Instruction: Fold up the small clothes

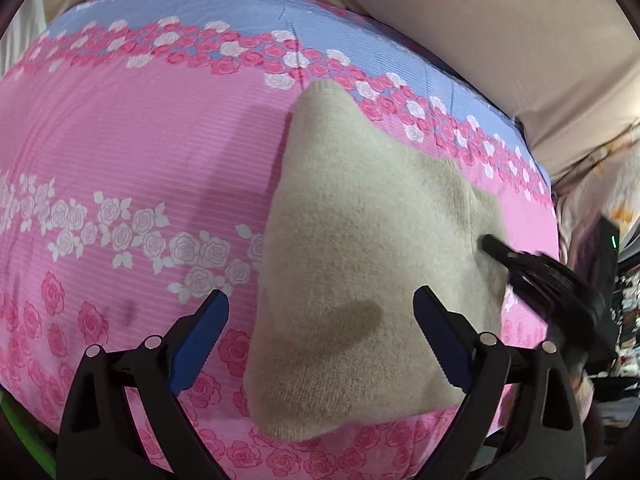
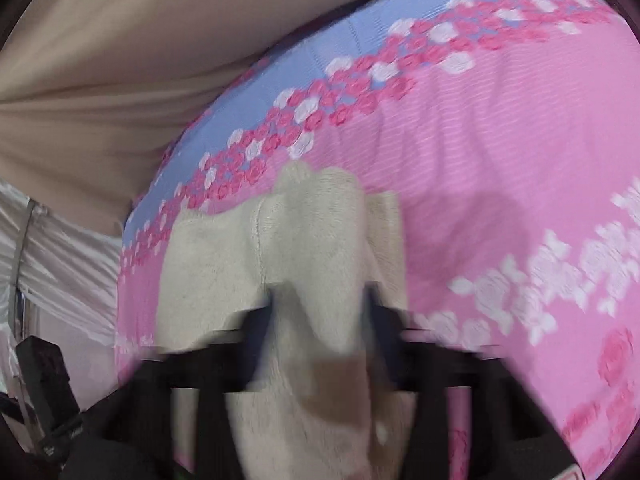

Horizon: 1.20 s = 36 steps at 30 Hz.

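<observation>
A small beige knit garment [image 1: 360, 264] lies on a pink floral bedsheet [image 1: 132, 152]. My left gripper [image 1: 320, 328] is open, its blue-padded fingers [image 1: 200, 336] hovering over the garment's near end, holding nothing. In the left wrist view my right gripper [image 1: 496, 248] shows as a dark blurred shape at the garment's right edge. In the right wrist view, which is motion-blurred, my right gripper [image 2: 320, 300] has its fingers on either side of a raised fold of the garment [image 2: 316, 248]; the blur hides whether they pinch it.
The sheet has a blue band [image 1: 224, 8] with rose borders at its far edge. Beyond it is beige fabric [image 1: 480, 20]. Dark clutter [image 1: 608, 264] lies off the bed's right side. A black device [image 2: 44, 380] and a white drape [image 2: 60, 264] show at left.
</observation>
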### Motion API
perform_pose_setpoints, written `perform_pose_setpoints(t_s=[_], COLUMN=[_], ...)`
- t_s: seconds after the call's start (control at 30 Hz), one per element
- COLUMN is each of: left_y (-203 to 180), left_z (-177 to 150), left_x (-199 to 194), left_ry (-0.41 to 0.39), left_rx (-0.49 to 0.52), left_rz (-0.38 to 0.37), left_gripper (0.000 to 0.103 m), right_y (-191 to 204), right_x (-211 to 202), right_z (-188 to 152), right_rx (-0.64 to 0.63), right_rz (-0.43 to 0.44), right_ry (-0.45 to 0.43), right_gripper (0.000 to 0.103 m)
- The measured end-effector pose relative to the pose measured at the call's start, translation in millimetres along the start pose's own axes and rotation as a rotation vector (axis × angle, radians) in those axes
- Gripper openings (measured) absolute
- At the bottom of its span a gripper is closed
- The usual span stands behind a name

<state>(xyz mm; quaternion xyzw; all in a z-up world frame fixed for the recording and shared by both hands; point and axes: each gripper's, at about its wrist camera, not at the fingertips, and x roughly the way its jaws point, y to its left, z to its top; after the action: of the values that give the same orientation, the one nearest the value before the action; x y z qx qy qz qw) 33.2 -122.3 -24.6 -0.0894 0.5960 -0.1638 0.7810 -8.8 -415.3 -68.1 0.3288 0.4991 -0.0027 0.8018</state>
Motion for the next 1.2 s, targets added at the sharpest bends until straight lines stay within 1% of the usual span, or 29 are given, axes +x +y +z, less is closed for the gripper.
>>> perform_pose_setpoints(t_s=[0.07,0.1,0.13,0.17,0.2,0.23,0.27,0.3,0.33,0.37,0.4,0.43,0.5,0.53,0.6,0.67,0.7,0.73,0.77,0.8,0.87,0.9,0.93,0.97,1.0,1.03,1.07,1.1,1.2], left_y=[-3,-3,-3,-3,-2,-1,0,1,1,3,4,6,9,11,12,10,8,7,6,5,3,3,3,4,5,5,2,-2,-22], left_z=[-1,0,-1,-1,-1,-1,-1,0,0,1,2,4,7,8,9,9,8,8,8,8,9,9,9,9,10,11,13,14,16], left_x=[-3,-4,-4,-2,0,3,5,6,5,3,4,6,13,17,25,34,38,42,44,46,51,54,57,63,63,59,54,46,12], left_ry=[-0.017,-0.025,-0.032,-0.032,-0.028,-0.021,-0.01,-0.005,-0.008,-0.012,-0.01,0.002,0.028,0.041,0.061,0.074,0.077,0.081,0.082,0.084,0.087,0.093,0.105,0.137,0.149,0.141,0.138,0.134,0.101], left_rx=[0.021,0.031,0.041,0.046,0.045,0.041,0.037,0.035,0.034,0.026,0.015,-0.004,-0.034,-0.048,-0.07,-0.069,-0.066,-0.062,-0.062,-0.063,-0.073,-0.081,-0.089,-0.102,-0.111,-0.117,-0.104,-0.089,-0.049], left_rz=[0.01,0.02,0.035,0.041,0.044,0.046,0.045,0.043,0.042,0.032,0.018,0.001,-0.014,-0.021,-0.033,-0.027,-0.019,-0.011,-0.008,-0.007,-0.006,-0.016,-0.033,-0.079,-0.101,-0.121,-0.144,-0.167,-0.247], left_gripper=[0.091,0.091,0.091,0.091,0.091,0.091,0.091,0.091,0.091,0.091,0.091,0.091,0.091,0.091,0.091,0.092,0.093,0.094,0.094,0.095,0.096,0.096,0.096,0.09,0.076,0.067,0.052,0.045,0.044], right_y=[4,1,-7,-20,-29,-37,-37,-34,-26,-20,-17,-15,-20,-26,-35,-44,-47,-46,-43,-41,-34,-30,-28,-27,-27,-26,-23,-18,-7], right_x=[-17,-19,-16,-2,11,14,10,0,-13,-23,-32,-38,-38,-30,-11,8,14,14,16,21,26,28,28,26,21,13,0,-12,-56], right_z=[3,4,4,2,-1,-4,-4,-5,-9,-12,-17,-24,-39,-48,-56,-62,-64,-63,-61,-59,-54,-51,-50,-47,-44,-40,-36,-34,-26], right_rx=[-0.014,-0.014,-0.012,-0.011,-0.004,0.03,0.061,0.076,0.064,0.049,0.037,0.035,0.047,0.063,0.103,0.175,0.21,0.216,0.211,0.213,0.192,0.169,0.157,0.154,0.158,0.163,0.146,0.119,0.051], right_rz=[0.018,0.003,-0.024,-0.078,-0.109,-0.084,-0.058,-0.04,-0.036,-0.039,-0.039,-0.035,-0.021,-0.013,-0.027,0.045,0.09,0.097,0.124,0.149,0.14,0.139,0.132,0.14,0.161,0.182,0.2,0.2,0.2], right_ry=[-0.052,-0.063,-0.059,-0.021,0.026,0.039,0.021,0.007,-0.012,-0.03,-0.048,-0.056,-0.016,0.026,0.078,0.113,0.117,0.099,0.094,0.111,0.121,0.128,0.131,0.126,0.118,0.105,0.082,0.063,0.002], right_gripper=[0.013,0.012,0.013,0.014,0.022,0.03,0.031,0.039,0.053,0.062,0.076,0.084,0.085,0.085,0.085,0.086,0.088,0.09,0.09,0.089,0.088,0.075,0.06,0.05,0.04,0.036,0.034,0.033,0.033])
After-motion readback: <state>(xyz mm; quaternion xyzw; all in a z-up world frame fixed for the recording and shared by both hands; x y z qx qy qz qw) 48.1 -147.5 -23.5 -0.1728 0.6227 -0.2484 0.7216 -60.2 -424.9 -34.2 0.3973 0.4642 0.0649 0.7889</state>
